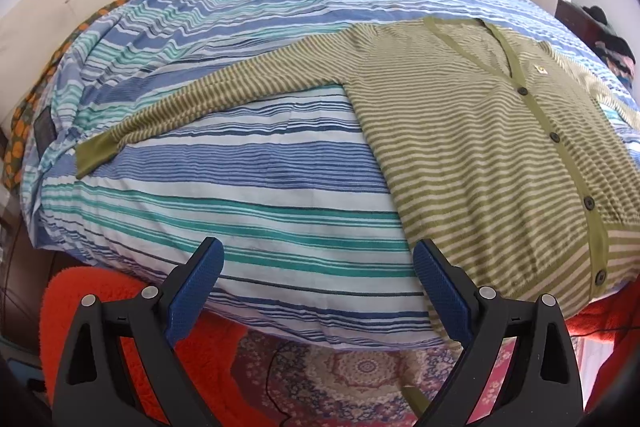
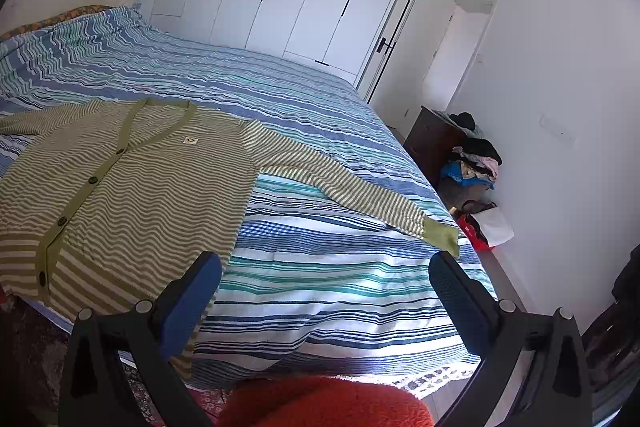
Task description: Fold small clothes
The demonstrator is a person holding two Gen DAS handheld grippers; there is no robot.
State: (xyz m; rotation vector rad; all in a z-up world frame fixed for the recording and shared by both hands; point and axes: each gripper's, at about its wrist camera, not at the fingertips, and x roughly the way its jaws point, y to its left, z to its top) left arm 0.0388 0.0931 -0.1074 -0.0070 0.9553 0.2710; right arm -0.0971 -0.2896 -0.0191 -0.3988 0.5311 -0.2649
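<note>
A green and cream striped cardigan (image 1: pixel 480 131) lies flat and buttoned on the bed, both sleeves spread out. In the left wrist view its one sleeve runs left to a green cuff (image 1: pixel 96 151). In the right wrist view the cardigan (image 2: pixel 132 187) fills the left, and its other sleeve runs right to a cuff (image 2: pixel 440 233) near the bed's edge. My left gripper (image 1: pixel 318 263) is open and empty, held above the bed's near edge, just left of the cardigan's hem. My right gripper (image 2: pixel 326 277) is open and empty, just right of the hem.
The bed has a blue, teal and white striped cover (image 1: pixel 240 187), also in the right wrist view (image 2: pixel 320 267). An orange fleece (image 2: pixel 328 403) and a patterned rug (image 1: pixel 360 379) lie below the near edge. A pile of clothes (image 2: pixel 472 163) and a dark cabinet (image 2: pixel 430 143) stand by the right wall.
</note>
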